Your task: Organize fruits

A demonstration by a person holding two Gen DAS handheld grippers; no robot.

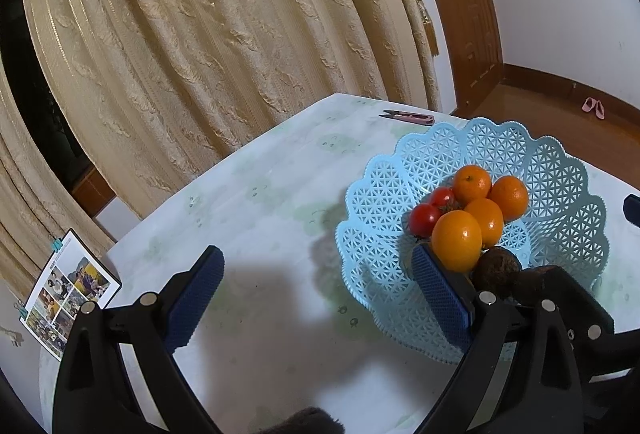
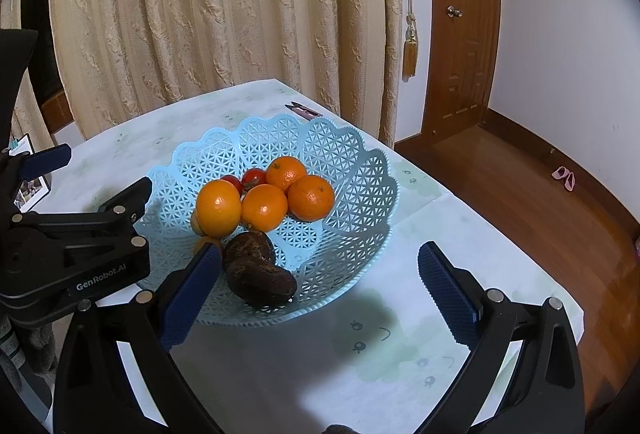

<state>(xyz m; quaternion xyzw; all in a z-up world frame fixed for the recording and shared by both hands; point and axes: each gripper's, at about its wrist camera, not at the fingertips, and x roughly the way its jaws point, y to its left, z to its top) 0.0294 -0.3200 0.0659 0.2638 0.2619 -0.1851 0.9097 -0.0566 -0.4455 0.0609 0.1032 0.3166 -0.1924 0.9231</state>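
You have the tabletop [image 2: 256, 366] under a pale printed cloth, running back to the cream curtain [image 2: 224, 13] at twelve o'clock. On it, the blue lattice basket [image 2: 348, 169] is the largest item and already carries all the fruit visible in either view. Inside it, four oranges [image 2: 264, 207] sit bunched at the centre, two dark brown fruits [image 2: 262, 284] lie against the near rim at six o'clock, and two small red tomatoes [image 2: 254, 175] are tucked behind the oranges at eleven o'clock; a further small orange piece shows part-hidden at the basket's left wall, and its identity cannot be confirmed. Your left gripper [image 1: 316, 298] hangs at the basket's nine o'clock side, jaws wide apart and holding nothing, with one pad over the rim beside the nearest orange. Your right gripper [image 2: 318, 294] hovers at the basket's six o'clock edge, jaws likewise spread and empty. Small thread snips [image 1: 408, 117] lie on the cloth beyond the basket at twelve o'clock, apart from it. Judgement: no loose fruit shows on the cloth, so the gathering step appears finished or nearly so. The next move calls for checking the unseen cloth for strays, or easing both grippers clear without nudging the rim.
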